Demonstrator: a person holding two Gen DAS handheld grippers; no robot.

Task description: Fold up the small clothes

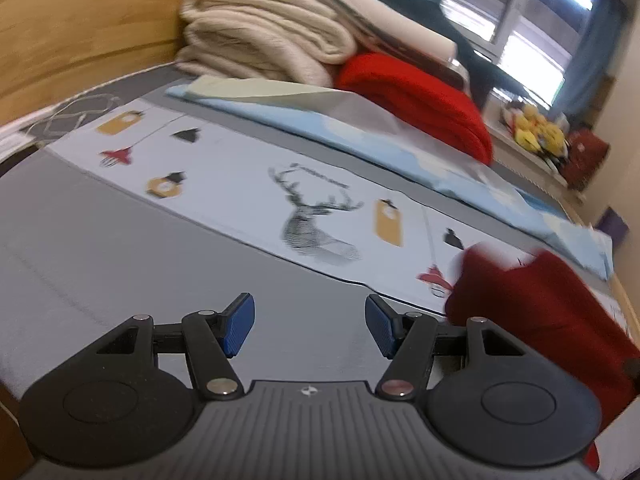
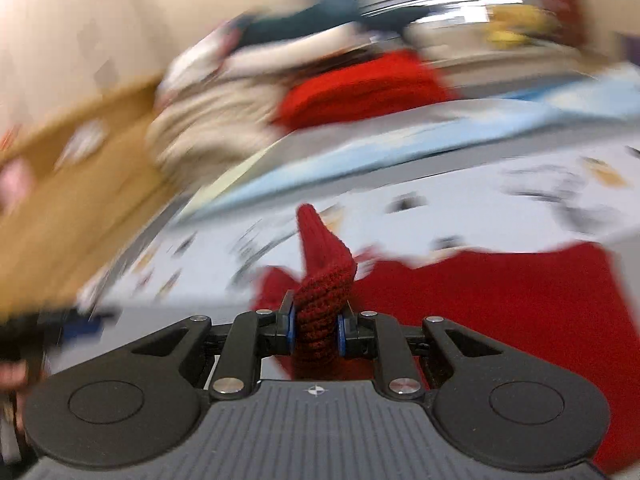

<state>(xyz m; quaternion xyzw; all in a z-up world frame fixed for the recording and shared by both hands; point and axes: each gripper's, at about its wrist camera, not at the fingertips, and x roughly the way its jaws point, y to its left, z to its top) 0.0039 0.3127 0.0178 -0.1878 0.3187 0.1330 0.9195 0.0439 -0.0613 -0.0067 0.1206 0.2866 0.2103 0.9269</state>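
A dark red knitted garment (image 2: 500,300) lies on the bed. My right gripper (image 2: 316,330) is shut on a bunched fold of it, and a pointed end sticks up past the blue pads. The right wrist view is blurred by motion. In the left wrist view the same dark red garment (image 1: 540,308) lies at the right, beside my left gripper (image 1: 310,324). The left gripper is open and empty, its blue pads (image 1: 240,324) wide apart above the grey bedsheet (image 1: 120,248).
A white printed cloth with a deer drawing (image 1: 312,220) lies across the bed. Behind it lie a light blue sheet (image 1: 360,132), a bright red folded knit (image 1: 420,96) and a stack of beige blankets (image 1: 260,32). A wooden headboard (image 1: 80,28) stands at the left.
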